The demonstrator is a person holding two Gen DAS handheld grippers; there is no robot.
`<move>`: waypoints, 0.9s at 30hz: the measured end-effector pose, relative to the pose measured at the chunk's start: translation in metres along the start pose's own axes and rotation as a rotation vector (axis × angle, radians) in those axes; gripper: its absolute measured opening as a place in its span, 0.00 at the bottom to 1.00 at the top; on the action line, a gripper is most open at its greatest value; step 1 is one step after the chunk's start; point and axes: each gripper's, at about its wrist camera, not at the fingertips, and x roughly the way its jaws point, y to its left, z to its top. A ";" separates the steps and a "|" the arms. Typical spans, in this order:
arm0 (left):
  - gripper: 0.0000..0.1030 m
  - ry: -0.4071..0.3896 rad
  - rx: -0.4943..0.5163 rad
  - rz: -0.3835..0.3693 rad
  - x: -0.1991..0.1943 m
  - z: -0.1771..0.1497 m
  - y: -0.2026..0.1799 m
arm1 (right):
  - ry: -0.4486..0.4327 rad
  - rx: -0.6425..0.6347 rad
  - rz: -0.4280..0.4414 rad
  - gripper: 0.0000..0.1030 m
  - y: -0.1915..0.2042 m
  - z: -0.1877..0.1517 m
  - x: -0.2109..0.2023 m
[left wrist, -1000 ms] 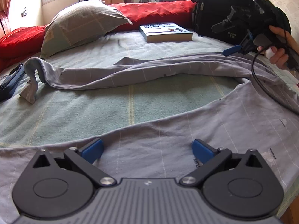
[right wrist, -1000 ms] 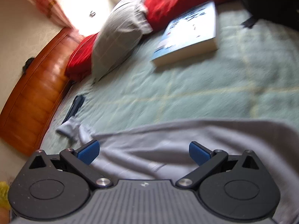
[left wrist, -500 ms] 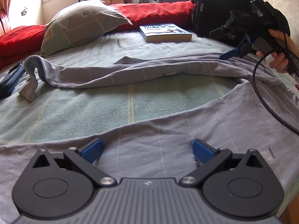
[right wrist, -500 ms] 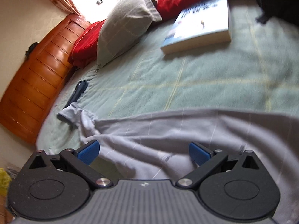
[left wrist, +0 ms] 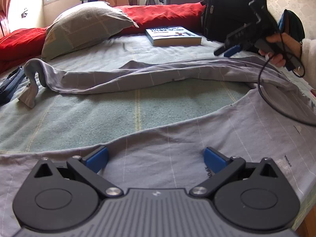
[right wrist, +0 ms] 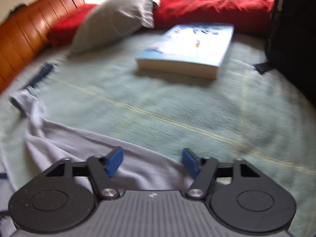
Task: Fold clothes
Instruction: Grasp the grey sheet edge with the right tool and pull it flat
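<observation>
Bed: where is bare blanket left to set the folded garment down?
Bare blanket lies inside the grey garment's loop, and between its far fold and the book. Crowded along the back: pillow, book, backpack; dark pouch at left.

The bed [left wrist: 110, 116] is covered by a pale green blanket with thin yellow lines. A grey garment [left wrist: 177, 138] lies spread across its near side, one long part stretched toward the far left. A book [left wrist: 173, 36], a grey pillow [left wrist: 83, 27], red cushions [left wrist: 164, 16], a black backpack [left wrist: 231, 9] and a dark pouch [left wrist: 10, 85] also rest on it.
</observation>
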 end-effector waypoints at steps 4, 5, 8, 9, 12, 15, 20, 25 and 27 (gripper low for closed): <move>0.99 0.001 0.005 0.004 0.000 0.000 -0.001 | -0.016 -0.080 -0.020 0.51 0.007 -0.005 0.005; 0.99 0.001 0.005 0.004 0.000 0.000 -0.001 | -0.015 -0.092 -0.003 0.51 0.010 -0.006 0.004; 0.99 0.001 0.006 0.004 0.000 0.001 -0.001 | 0.007 -0.146 0.049 0.49 0.021 -0.009 0.003; 0.99 0.000 0.006 0.005 0.001 0.000 -0.001 | 0.008 -0.164 0.036 0.45 0.024 -0.010 0.003; 0.99 -0.002 0.009 0.007 0.001 0.000 -0.002 | -0.003 -0.181 0.000 0.05 0.027 -0.010 0.000; 0.99 -0.004 0.008 0.004 0.001 0.000 -0.001 | -0.026 -0.199 -0.015 0.05 0.031 -0.008 -0.006; 0.99 -0.006 0.009 0.005 0.001 0.000 -0.001 | -0.115 -0.116 -0.057 0.04 0.015 0.009 -0.015; 0.99 -0.006 0.006 0.004 0.001 0.000 -0.001 | -0.139 0.011 -0.136 0.05 -0.013 0.023 -0.004; 0.99 -0.004 0.007 0.004 0.001 0.000 -0.001 | -0.088 0.048 -0.133 0.05 -0.021 0.022 0.009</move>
